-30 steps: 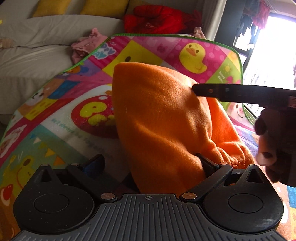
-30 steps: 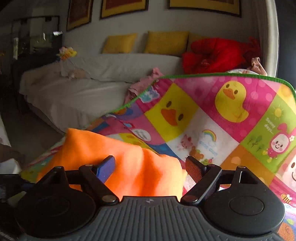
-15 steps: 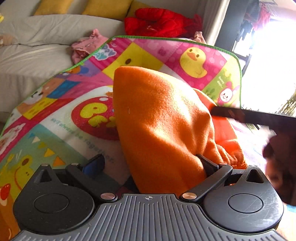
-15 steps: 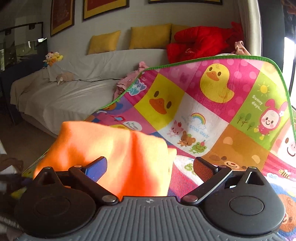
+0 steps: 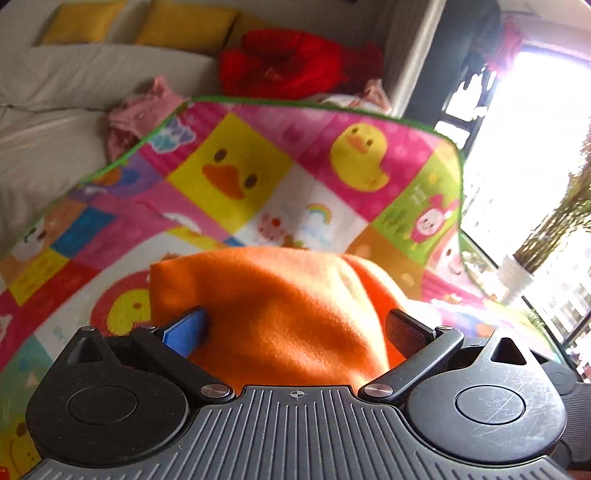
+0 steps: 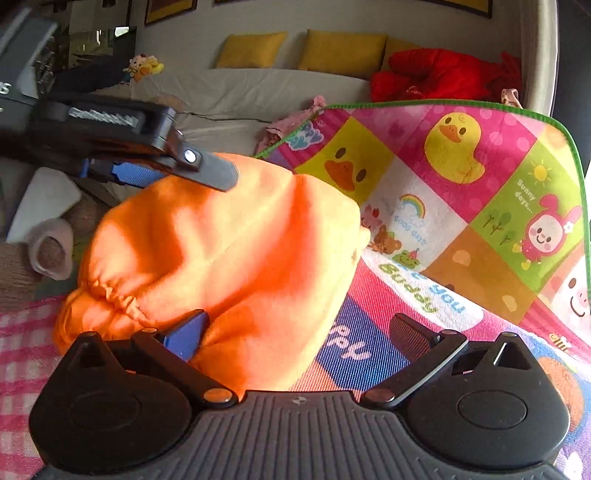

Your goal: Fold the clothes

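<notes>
An orange fleece garment [image 5: 280, 314] with an elastic hem lies bunched on the colourful duck play mat [image 5: 240, 173]. My left gripper [image 5: 295, 325] stands open, its jaws wide, and the cloth bulges up between them. In the right wrist view the same garment [image 6: 221, 258] fills the left half over the mat [image 6: 461, 147]. My right gripper [image 6: 299, 328] is open wide. Its blue left pad [image 6: 184, 336] touches the cloth and its right pad is free over the mat. The left gripper [image 6: 184, 171] reaches in over the garment's top.
Behind the mat stands a sofa with a pale cover [image 5: 55, 110], yellow cushions [image 5: 184, 22], a red garment [image 5: 288, 66] and a pink garment [image 5: 136, 114]. A bright window [image 5: 535, 147] is at the right. A pink checked cloth [image 6: 22, 350] lies at the near left.
The orange garment stood tall before and has sunk into a lower heap. The right gripper's jaws widened and its finger left the left wrist view. The left gripper now shows in the right view.
</notes>
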Demonstrator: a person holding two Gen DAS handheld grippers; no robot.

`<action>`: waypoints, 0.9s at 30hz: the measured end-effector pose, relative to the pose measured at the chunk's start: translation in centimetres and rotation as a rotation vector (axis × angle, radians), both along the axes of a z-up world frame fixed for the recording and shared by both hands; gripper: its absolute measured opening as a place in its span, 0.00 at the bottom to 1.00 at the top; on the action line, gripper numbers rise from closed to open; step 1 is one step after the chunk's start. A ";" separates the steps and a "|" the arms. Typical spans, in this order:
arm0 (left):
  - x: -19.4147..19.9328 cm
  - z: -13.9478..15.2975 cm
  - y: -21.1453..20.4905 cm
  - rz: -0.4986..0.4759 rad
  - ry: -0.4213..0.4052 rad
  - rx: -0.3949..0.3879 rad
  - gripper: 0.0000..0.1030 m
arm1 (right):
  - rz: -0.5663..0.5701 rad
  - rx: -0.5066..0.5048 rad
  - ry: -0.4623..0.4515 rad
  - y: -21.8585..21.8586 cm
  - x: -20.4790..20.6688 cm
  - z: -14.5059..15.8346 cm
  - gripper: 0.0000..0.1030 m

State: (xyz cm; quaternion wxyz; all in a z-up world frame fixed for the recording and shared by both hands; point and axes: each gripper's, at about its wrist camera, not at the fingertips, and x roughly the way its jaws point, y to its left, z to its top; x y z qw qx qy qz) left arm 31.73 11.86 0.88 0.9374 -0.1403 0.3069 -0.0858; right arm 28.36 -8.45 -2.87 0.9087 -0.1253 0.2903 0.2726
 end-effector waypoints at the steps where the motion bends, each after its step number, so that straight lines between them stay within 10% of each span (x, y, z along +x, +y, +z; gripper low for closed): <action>1: 0.3 -0.4 -0.1 0.002 0.005 0.015 1.00 | -0.011 0.012 0.013 -0.1 0.1 -0.1 1.00; 11: -1.6 -0.1 -0.4 0.062 -0.021 0.095 1.00 | -0.059 0.109 0.035 -1.0 0.0 -0.3 1.00; 19: -13.1 0.4 -2.5 0.118 -0.008 0.142 1.00 | -0.048 0.251 0.132 -4.8 -3.6 0.9 1.00; 27: -22.1 -2.1 -6.0 0.245 0.059 0.152 1.00 | -0.024 0.116 0.066 -7.9 -12.5 -0.5 1.00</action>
